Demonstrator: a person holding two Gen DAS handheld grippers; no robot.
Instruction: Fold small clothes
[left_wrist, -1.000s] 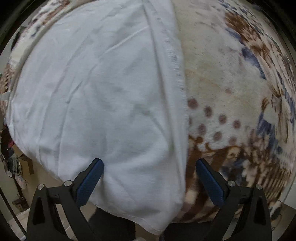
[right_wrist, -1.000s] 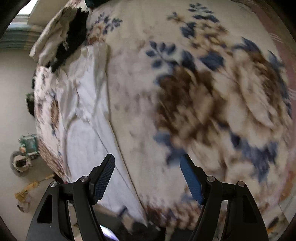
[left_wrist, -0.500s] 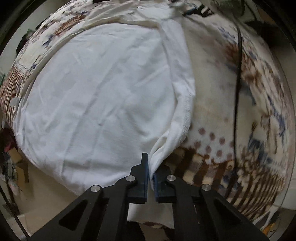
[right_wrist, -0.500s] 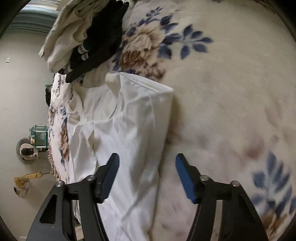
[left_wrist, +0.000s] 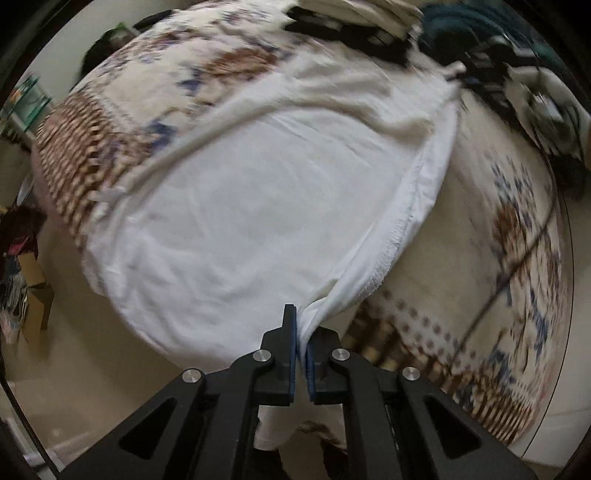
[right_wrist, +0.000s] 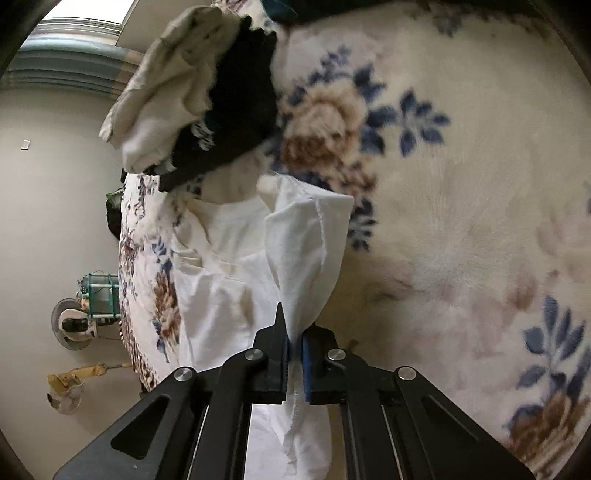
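A white T-shirt (left_wrist: 258, 206) lies spread on a floral blanket (left_wrist: 498, 229). My left gripper (left_wrist: 301, 332) is shut on the shirt's hemmed side edge near its bottom corner and lifts it a little. In the right wrist view the same white shirt (right_wrist: 229, 280) shows its neck opening and a sleeve (right_wrist: 310, 236). My right gripper (right_wrist: 293, 339) is shut on the lower end of that sleeve, which is pulled up off the blanket (right_wrist: 461, 221).
A pile of cream and black clothes (right_wrist: 207, 107) lies on the blanket beyond the shirt's collar; it shows in the left wrist view (left_wrist: 369, 22) too. The bed's edge and the floor with clutter (right_wrist: 85, 314) lie to the left.
My right gripper has closed on the shirt's sleeve; half a second ago it was open above it. My left gripper, shut on the hem since half a second ago, has raised the edge.
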